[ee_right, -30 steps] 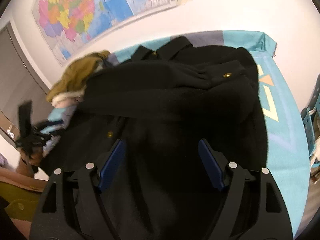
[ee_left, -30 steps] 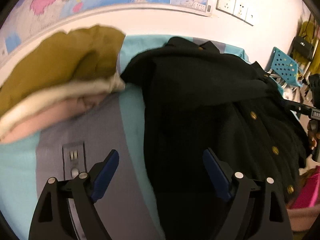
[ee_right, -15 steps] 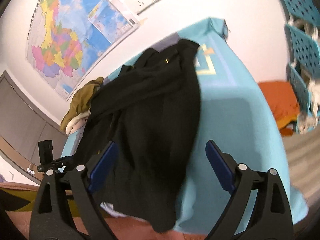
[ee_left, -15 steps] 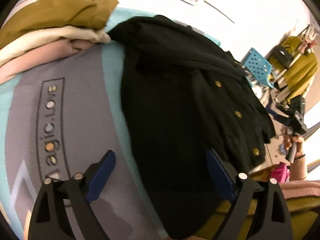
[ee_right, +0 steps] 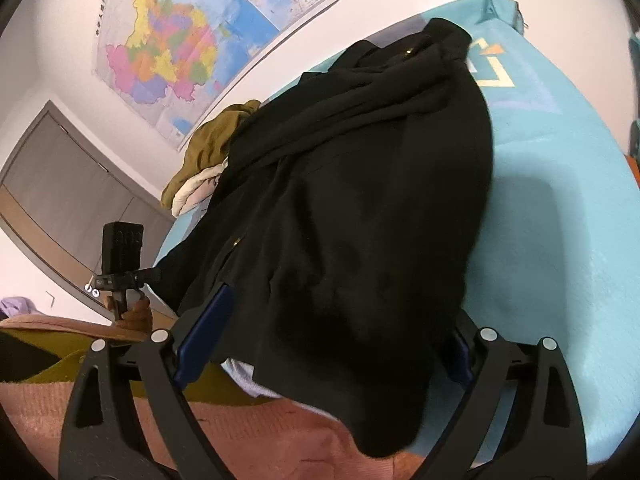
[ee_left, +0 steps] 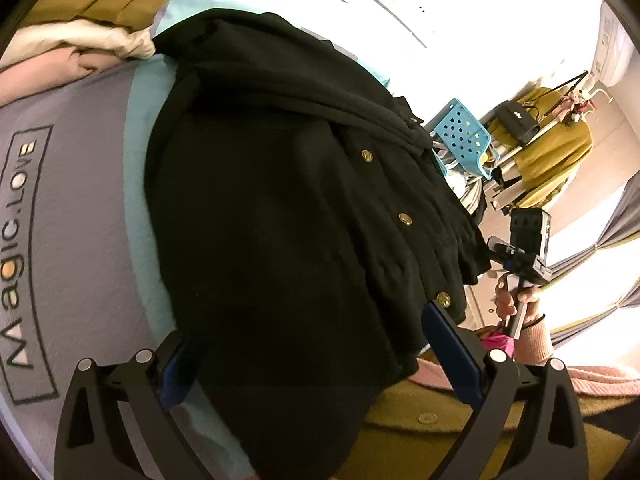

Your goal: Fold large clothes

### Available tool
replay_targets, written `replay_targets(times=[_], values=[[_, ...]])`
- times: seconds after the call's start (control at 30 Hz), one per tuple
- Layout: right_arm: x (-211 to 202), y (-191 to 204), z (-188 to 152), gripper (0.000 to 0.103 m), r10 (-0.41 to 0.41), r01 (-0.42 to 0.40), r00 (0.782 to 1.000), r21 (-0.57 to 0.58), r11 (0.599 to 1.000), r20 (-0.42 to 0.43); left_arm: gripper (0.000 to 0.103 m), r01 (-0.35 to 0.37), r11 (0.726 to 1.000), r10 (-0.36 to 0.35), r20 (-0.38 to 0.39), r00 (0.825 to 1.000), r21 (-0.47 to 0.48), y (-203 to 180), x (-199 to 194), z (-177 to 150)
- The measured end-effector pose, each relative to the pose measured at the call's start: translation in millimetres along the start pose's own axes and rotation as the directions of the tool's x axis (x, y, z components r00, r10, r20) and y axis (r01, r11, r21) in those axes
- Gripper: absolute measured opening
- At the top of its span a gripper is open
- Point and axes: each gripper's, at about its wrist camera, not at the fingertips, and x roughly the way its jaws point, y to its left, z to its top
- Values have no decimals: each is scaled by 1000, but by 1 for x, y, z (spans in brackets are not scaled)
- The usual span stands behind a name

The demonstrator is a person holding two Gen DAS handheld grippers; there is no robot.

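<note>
**A:** Walls first: a coloured map (ee_right: 176,36) hangs behind; below it the table (ee_right: 560,184), under a teal cloth with grey panels and printed lettering, carries everything; where does the garment lie on it?

**B:** Down the middle; the black coat (ee_left: 272,208) runs its long axis from the far edge, where the collar sits, to the near edge, where the hem spills over towards the person; brass buttons line its right side in the left view; a stack of folded clothes (ee_left: 88,28), mustard over cream over pink, sits at the far left corner, touching the coat's shoulder.

**A:** And the tongs?

**B:** Both pairs are at the near edge, pointing along the coat's length; the left tongs (ee_left: 316,356) gape wide over the hem's left part, gripping nothing that I can see; the right tongs (ee_right: 332,344) gape as wide over the overhanging hem, cloth between the blue pads, not pinched.

**A:** Which is nearer?

**B:** Roughly level; I judge the hem is the target, to be carried towards the collar.
</note>
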Motion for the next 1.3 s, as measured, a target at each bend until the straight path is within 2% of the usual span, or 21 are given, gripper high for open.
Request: replay_targets(times=[0.13,0.23,0.3,0.43,0.47,0.5,0.53,0.57,0.6,0.63,0.67,0.7,0.8,0.93,0.97,1.03,1.07,1.1,1.17,1.23,1.3], values=[[3,-1,3,86,24,-25,1000,11,1000,13,96,-29,1000,29,2,1000,4,-5,6,7],[0,-7,5,85,133,-135,991,55,989,31,93,-70,998,70,6,998,-6,-9,7,7],[0,-10,5,77,111,-113,993,60,992,25,91,-90,996,90,10,996,-17,-10,5,5],[6,-3,7,77,46,-46,999,20,999,2,92,-139,990,139,15,990,-11,-13,6,4],[9,1,6,70,9,-9,1000,5,1000,-1,89,-171,985,171,18,985,-3,-16,7,3],[10,-2,6,50,-3,3,1000,14,1000,1,81,-200,980,200,22,980,-1,-18,8,3],[12,-7,5,34,9,-9,1000,45,999,-1,73,-259,966,259,29,965,-11,-20,8,5],[13,-10,5,11,34,-34,999,77,996,5,54,-341,939,342,26,939,-37,-21,9,7],[9,-16,3,11,73,-77,997,117,990,33,45,-375,925,376,12,927,-59,-22,8,9],[4,-17,2,11,90,-96,994,126,987,55,38,-382,922,383,4,924,-70,-22,8,10],[-1,-16,1,11,99,-108,992,124,986,76,24,-355,930,356,-6,934,-95,-21,5,11],[-8,-13,1,10,113,-125,988,118,985,103,17,-307,944,309,-8,951,-123,-19,0,11],[-32,6,4,9,141,-157,974,80,984,175,11,-197,965,202,15,979,-176,-14,-21,12],[-59,42,2,9,208,-212,955,-3,977,211,8,-140,963,157,56,986,-228,-13,-64,9],[-63,51,1,9,204,-201,956,-36,979,212,8,-127,966,146,69,987,-225,-13,-73,9],[-72,62,-3,9,234,-229,948,-47,972,217,8,-114,971,138,101,985,-208,-18,-93,7],[-72,65,-6,10,231,-223,952,-64,973,199,9,-109,973,133,106,985,-203,-16,-101,5],[-69,63,-11,11,189,-182,966,-57,982,179,11,-105,976,126,105,986,-191,-15,-103,4],[-57,50,-17,12,193,-194,972,1,981,133,12,-123,971,140,70,988,-207,-4,-97,0],[-43,36,-26,13,167,-172,982,60,983,92,15,-135,965,139,6,990,-223,8,-75,-5],[-33,29,-32,18,174,-179,983,82,980,63,15,-166,960,163,-32,986,-227,16,-59,-11]])
